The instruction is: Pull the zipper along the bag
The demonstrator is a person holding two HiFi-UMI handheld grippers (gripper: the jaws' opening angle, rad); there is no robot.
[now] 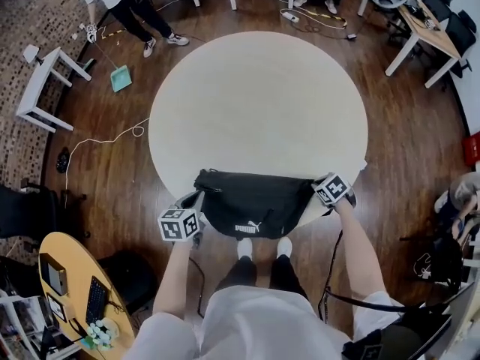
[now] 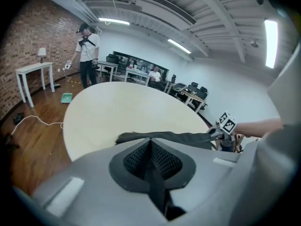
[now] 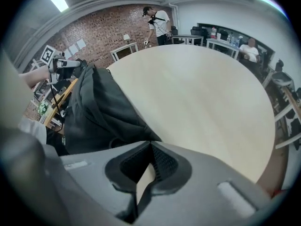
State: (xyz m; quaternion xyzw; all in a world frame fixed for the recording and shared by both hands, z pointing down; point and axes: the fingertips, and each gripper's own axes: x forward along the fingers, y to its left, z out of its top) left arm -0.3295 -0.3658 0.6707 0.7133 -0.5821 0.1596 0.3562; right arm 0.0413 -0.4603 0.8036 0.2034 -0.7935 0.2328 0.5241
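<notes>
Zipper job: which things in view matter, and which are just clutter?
In the job:
- bag
- left tool, shut on the bag's left end
- right tool, shut on its right end
- table, under the bag

Lying about:
- teal dustpan
- white side table
- floor cable
- keyboard

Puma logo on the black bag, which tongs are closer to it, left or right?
Left. The left tongs grip the bag's left end, a short way from the logo; the right tongs grip its right corner, farther off.
</notes>
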